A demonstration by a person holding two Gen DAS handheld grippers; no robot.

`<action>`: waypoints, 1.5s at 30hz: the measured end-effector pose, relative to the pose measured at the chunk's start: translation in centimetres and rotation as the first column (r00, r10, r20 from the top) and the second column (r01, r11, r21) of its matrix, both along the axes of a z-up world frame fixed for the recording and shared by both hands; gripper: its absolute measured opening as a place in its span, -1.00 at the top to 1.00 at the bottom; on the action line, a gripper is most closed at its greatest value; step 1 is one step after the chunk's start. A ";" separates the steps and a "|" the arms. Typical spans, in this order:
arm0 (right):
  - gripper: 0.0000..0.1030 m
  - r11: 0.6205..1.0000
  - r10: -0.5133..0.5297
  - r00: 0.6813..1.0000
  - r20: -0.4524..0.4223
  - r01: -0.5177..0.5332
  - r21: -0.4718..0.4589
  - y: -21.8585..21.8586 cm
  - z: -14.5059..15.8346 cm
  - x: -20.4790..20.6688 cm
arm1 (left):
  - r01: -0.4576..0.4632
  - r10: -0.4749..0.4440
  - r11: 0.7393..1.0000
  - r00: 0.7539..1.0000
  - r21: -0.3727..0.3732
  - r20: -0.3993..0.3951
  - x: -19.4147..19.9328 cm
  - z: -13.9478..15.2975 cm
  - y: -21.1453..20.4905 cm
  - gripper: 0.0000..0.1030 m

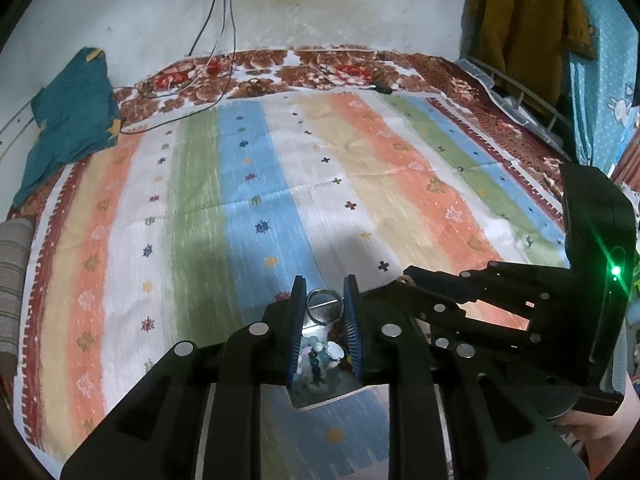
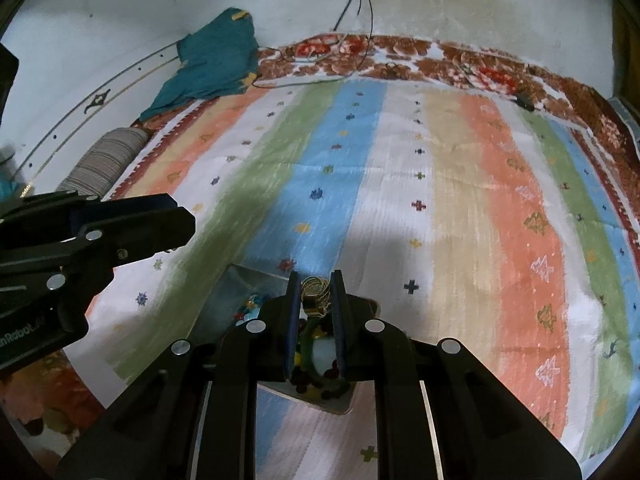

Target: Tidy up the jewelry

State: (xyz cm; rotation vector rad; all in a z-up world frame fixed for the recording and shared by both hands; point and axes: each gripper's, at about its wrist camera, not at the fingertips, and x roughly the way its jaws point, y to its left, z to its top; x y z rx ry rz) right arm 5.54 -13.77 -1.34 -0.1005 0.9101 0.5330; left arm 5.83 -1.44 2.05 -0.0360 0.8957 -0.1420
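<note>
A bed [image 1: 280, 168] with a striped sheet of orange, green, blue, white and tan carries everything. A shiny metal tray [image 2: 248, 276] of beads sits at six o'clock. A teal cloth [image 1: 68, 120] lies at ten o'clock, a striped roll pillow [image 2: 104, 162] at nine, and thin wires [image 1: 176, 118] at twelve.

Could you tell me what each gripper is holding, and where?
Left gripper: round silver ring, pinched at opposite edges. Right gripper: bunch of thin gold bangles, pinched across its sides.
</note>
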 end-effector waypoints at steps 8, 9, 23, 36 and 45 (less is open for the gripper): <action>0.10 0.999 -0.015 0.999 0.033 0.016 -0.039 -0.7 0.2 -1.1 | -0.039 0.039 0.999 0.999 -0.011 -0.001 -0.8 0.2 0.9 0.34; 0.06 0.999 -0.018 0.999 0.042 0.020 -0.044 -0.9 0.3 -1.4 | -0.039 0.039 0.999 0.999 -0.012 0.000 -1.0 0.2 1.0 0.28; -0.55 0.999 -0.036 0.996 0.076 0.035 0.016 -3.2 1.9 -4.3 | -0.057 0.057 0.998 0.998 -0.019 0.017 -4.9 0.4 2.1 -0.41; -0.81 0.997 -0.063 0.991 0.116 0.057 0.055 -4.5 2.7 -5.4 | -0.079 0.079 0.997 0.997 -0.004 0.023 -5.8 0.0 2.5 -0.89; -0.82 0.997 -0.040 0.990 0.134 0.032 0.067 -4.9 3.2 -6.7 | -0.047 0.048 0.999 0.997 -0.026 0.052 -8.0 0.3 1.9 -0.89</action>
